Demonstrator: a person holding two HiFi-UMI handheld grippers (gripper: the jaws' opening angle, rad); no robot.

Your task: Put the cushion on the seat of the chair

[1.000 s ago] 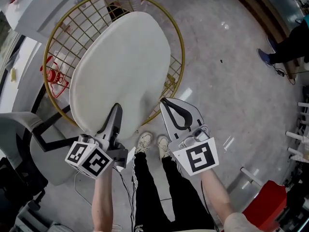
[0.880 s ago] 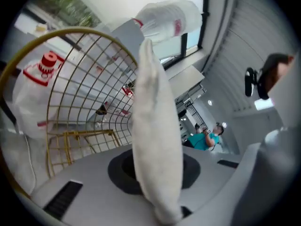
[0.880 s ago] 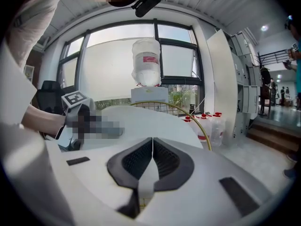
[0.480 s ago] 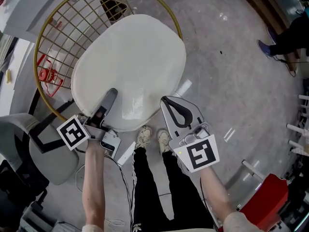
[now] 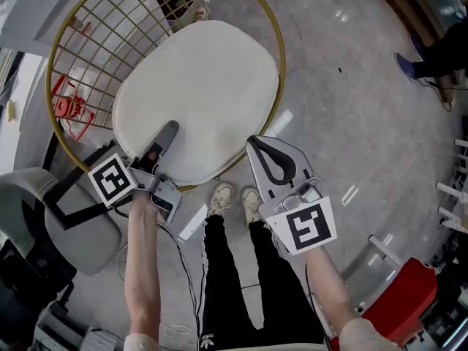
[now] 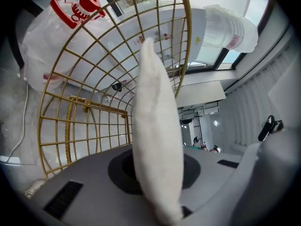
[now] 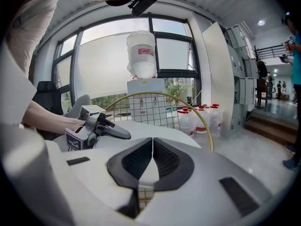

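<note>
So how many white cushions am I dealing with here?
1. The white oval fabric cushion is over the gold wire chair, its near edge clamped in the left gripper. No other shows, though the views miss much of the room.

Left gripper [image 6: 158,173] clamps white cushion [image 6: 155,102] btwn its jaws, cushion seen edge-on, rising thru centre of frame. Behind: gold wire chair [image 6: 84,102] grid; clear bag [image 6: 47,46] w/ red print upper left; windows [image 6: 207,55] beyond.
</note>
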